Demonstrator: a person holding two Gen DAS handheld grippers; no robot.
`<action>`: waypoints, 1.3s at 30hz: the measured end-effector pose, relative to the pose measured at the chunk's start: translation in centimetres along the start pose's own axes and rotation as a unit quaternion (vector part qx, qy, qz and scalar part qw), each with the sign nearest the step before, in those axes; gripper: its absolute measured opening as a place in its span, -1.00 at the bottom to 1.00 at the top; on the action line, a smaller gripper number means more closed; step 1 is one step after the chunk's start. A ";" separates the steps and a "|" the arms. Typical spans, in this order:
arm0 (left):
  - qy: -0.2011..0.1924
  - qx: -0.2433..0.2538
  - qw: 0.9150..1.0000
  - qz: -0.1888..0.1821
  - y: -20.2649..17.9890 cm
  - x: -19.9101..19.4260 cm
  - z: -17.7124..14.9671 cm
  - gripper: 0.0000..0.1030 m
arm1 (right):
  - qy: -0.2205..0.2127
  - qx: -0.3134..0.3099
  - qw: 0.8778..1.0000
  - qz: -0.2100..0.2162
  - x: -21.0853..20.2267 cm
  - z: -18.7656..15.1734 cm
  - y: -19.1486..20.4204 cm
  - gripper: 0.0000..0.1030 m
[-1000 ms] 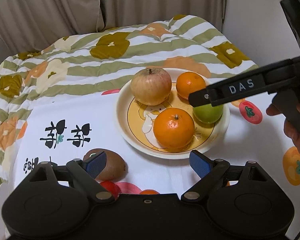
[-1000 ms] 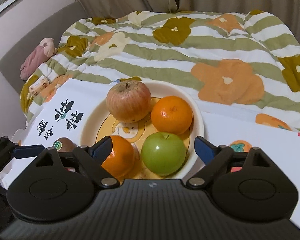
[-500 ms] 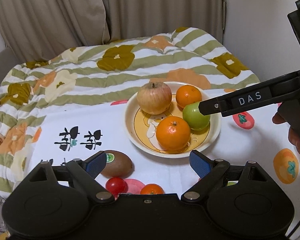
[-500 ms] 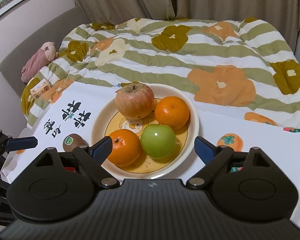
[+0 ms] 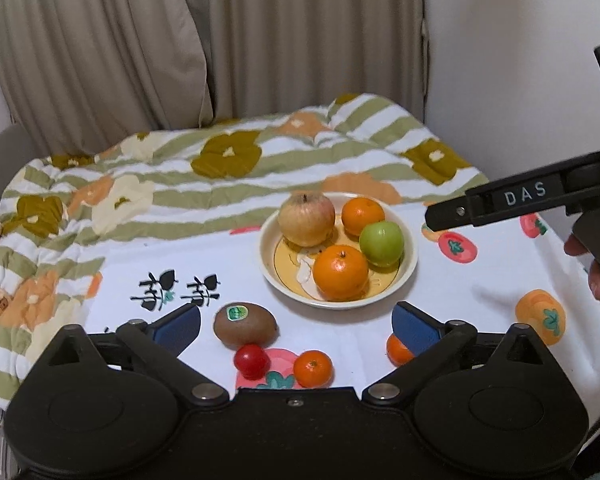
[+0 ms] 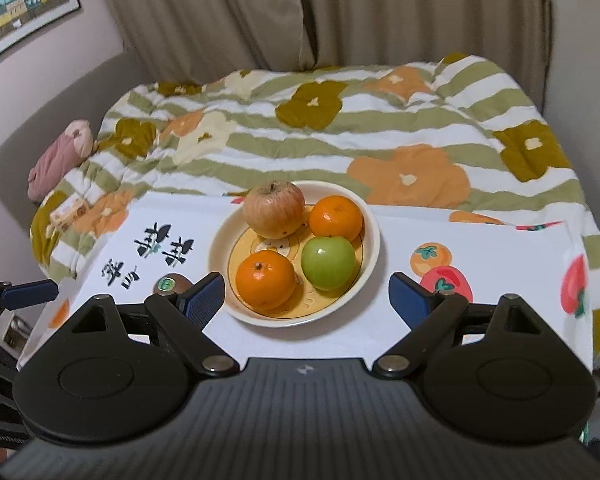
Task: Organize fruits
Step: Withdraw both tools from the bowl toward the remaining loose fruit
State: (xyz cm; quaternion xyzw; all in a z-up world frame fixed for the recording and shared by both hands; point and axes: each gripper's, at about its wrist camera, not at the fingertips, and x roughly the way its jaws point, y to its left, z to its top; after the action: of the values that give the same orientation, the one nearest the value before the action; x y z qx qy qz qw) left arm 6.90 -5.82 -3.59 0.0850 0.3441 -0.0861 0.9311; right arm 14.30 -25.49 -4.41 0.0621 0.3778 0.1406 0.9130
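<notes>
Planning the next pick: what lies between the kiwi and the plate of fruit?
Nothing: in the left wrist view only bare white printed cloth separates the kiwi from the plate rim.

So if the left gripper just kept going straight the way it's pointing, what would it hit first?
Probably the kiwi, lying between the open left gripper fingers, ahead of the small red fruit and small orange. The plate lies beyond; depth is uncertain.
</notes>
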 end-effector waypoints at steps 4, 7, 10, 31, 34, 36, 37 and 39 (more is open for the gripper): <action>-0.019 0.010 1.000 -0.012 1.1 -1.7 -0.6 1.00 | -0.019 0.009 0.999 -0.026 -2.2 -1.2 1.5 1.00; -0.029 0.024 0.999 -0.014 1.8 -2.6 -1.1 1.00 | -0.026 0.013 0.999 -0.041 -3.4 -2.5 2.5 1.00; -0.037 0.037 0.998 -0.027 2.4 -3.3 -1.7 1.00 | -0.029 0.020 0.998 -0.059 -4.3 -3.7 3.6 1.00; -0.011 0.168 0.976 -0.137 2.5 4.4 -6.0 0.72 | -0.032 0.130 0.979 -0.151 -1.5 -13.0 5.6 1.00; 0.003 0.180 0.973 -0.141 2.0 6.3 -6.2 0.62 | -0.029 0.135 0.978 -0.156 -0.6 -13.7 5.5 1.00; 0.013 0.187 0.972 -0.140 1.7 7.2 -6.3 0.50 | -0.026 0.136 0.977 -0.159 0.0 -14.0 5.5 1.00; 0.017 0.189 0.972 -0.140 1.5 7.7 -6.3 0.47 | -0.025 0.137 0.977 -0.161 0.2 -14.2 5.5 1.00; 0.023 0.193 0.971 -0.140 1.3 8.6 -6.4 0.39 | -0.024 0.139 0.976 -0.163 0.6 -14.3 5.6 0.97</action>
State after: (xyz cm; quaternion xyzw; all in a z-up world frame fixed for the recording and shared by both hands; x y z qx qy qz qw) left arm 9.61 -4.02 -13.88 0.2162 0.3506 -0.2783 0.8677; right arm 3.43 -19.81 -13.71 0.1293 0.3768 -0.0657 0.9149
